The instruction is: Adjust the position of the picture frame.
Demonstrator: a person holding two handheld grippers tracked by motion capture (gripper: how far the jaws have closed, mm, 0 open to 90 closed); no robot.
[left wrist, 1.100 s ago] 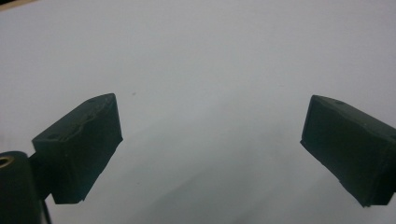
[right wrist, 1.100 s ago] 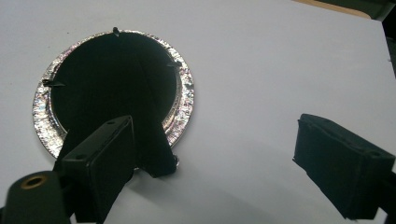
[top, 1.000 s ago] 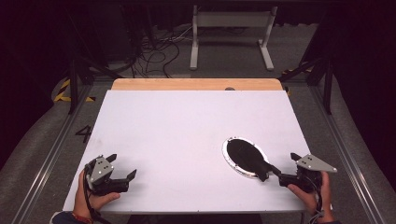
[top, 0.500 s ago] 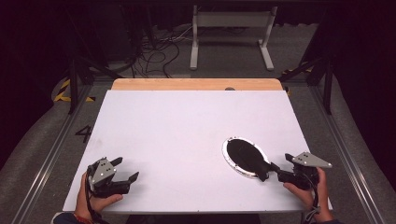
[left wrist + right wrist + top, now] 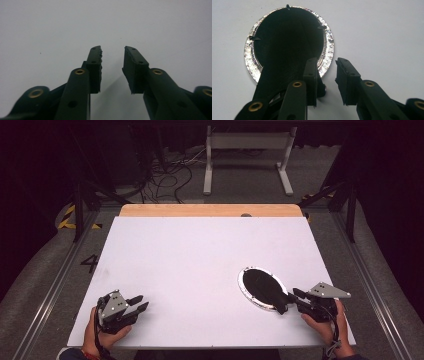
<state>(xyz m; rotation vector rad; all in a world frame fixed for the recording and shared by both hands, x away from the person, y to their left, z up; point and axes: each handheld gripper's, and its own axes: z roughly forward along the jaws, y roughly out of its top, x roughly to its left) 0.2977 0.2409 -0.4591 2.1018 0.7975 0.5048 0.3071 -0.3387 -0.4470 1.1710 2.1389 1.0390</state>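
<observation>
Two grippers: we are closing the left gripper (image 5: 137,302) and right gripper (image 5: 327,75), jaws narrowly apart, empty; ours risks nudging the paddle (image 5: 287,47) off its foil ring (image 5: 249,58).

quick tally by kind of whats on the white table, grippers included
Grippers: 2, the left gripper and the right gripper
Black paddle-shaped piece: 1
Silver foil ring under it: 1
Total: 4
</observation>
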